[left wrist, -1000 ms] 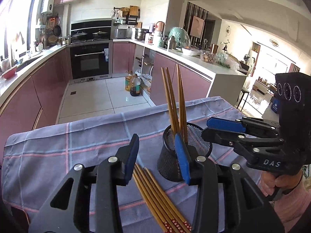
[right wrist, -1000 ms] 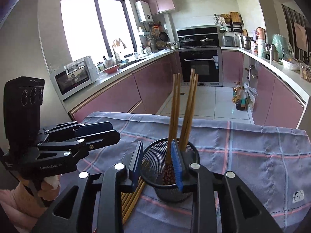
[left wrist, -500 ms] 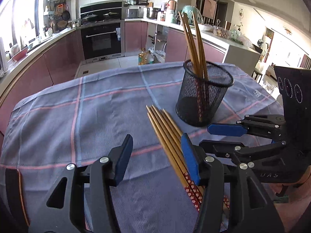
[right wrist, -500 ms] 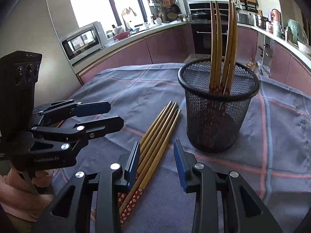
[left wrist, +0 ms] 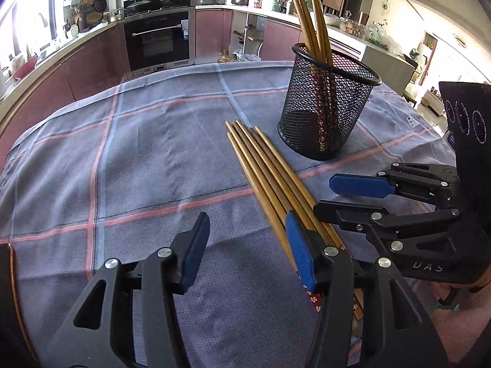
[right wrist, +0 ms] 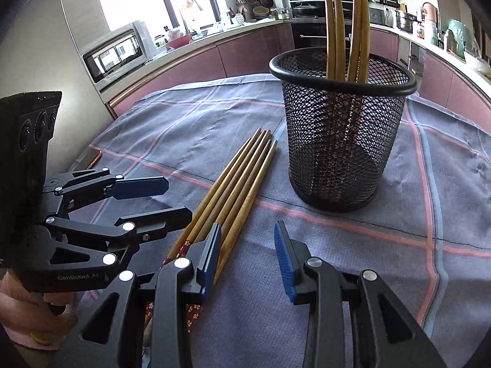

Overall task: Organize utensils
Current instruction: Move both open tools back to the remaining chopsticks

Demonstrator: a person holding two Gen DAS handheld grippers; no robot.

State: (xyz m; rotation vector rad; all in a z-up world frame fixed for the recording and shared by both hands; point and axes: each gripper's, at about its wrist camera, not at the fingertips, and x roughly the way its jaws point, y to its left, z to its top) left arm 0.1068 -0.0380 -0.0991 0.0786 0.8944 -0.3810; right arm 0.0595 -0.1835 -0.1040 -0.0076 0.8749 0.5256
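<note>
Several wooden chopsticks (left wrist: 264, 168) (right wrist: 236, 184) lie in a bundle on the cloth, their red patterned ends toward me. Just beyond them a black mesh cup (left wrist: 325, 113) (right wrist: 337, 141) stands upright with several chopsticks (left wrist: 310, 9) (right wrist: 337, 15) in it. My left gripper (left wrist: 247, 248) (right wrist: 159, 201) hangs open low over the cloth, its right finger above the bundle and nothing between the pads. My right gripper (right wrist: 248, 257) (left wrist: 343, 199) is open too, close on the bundle's other side, its left finger over the chopsticks' near ends.
A blue-grey tablecloth (left wrist: 138, 159) with pink lines covers the table; its left edge (left wrist: 9, 263) is near. Kitchen counters and an oven (left wrist: 156, 40) stand beyond. A hand in a pink sleeve (right wrist: 21, 316) holds the left gripper.
Both grippers have sunk toward the table and tipped downward; the cup now stands beyond the fingers, not between them. The left jaws stand wider than a second ago.
</note>
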